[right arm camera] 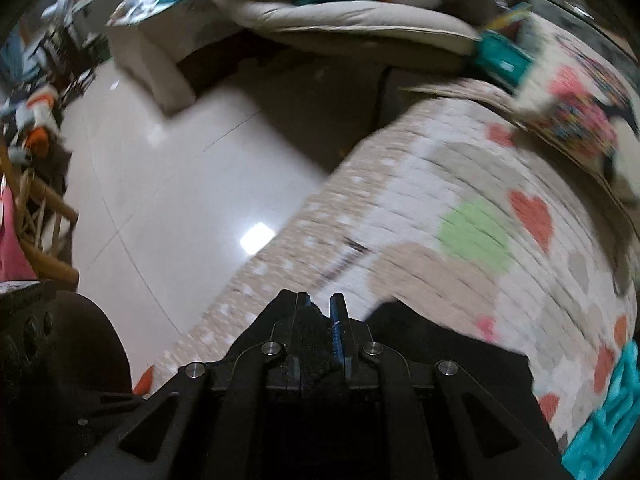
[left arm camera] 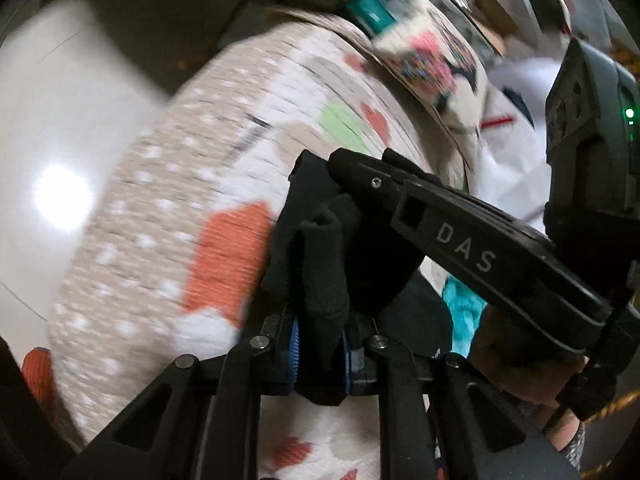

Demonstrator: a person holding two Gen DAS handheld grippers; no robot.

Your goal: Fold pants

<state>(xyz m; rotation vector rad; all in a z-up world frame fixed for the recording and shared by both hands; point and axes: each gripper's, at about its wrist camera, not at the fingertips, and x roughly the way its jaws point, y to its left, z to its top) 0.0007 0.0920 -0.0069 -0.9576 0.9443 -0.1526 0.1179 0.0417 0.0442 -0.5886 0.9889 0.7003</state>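
Observation:
The black pants [left arm camera: 320, 248] are bunched in my left gripper [left arm camera: 318, 344], which is shut on a fold of the fabric between its blue pads. My right gripper [left arm camera: 344, 168] reaches in from the right in the left wrist view and pinches the same cloth just above. In the right wrist view my right gripper [right arm camera: 318, 312] is shut on black pants fabric [right arm camera: 440, 344], which trails to the right over the blanket. Both hold the pants above a patterned blanket [right arm camera: 460, 208] with hearts and dots.
The blanket [left arm camera: 168, 216] drapes over a raised surface. A shiny white tile floor [right arm camera: 160, 168] lies to the left. A beige cushion [right arm camera: 340, 12] and a teal box [right arm camera: 502, 58] lie beyond. Wooden furniture [right arm camera: 44, 216] and clutter stand at far left.

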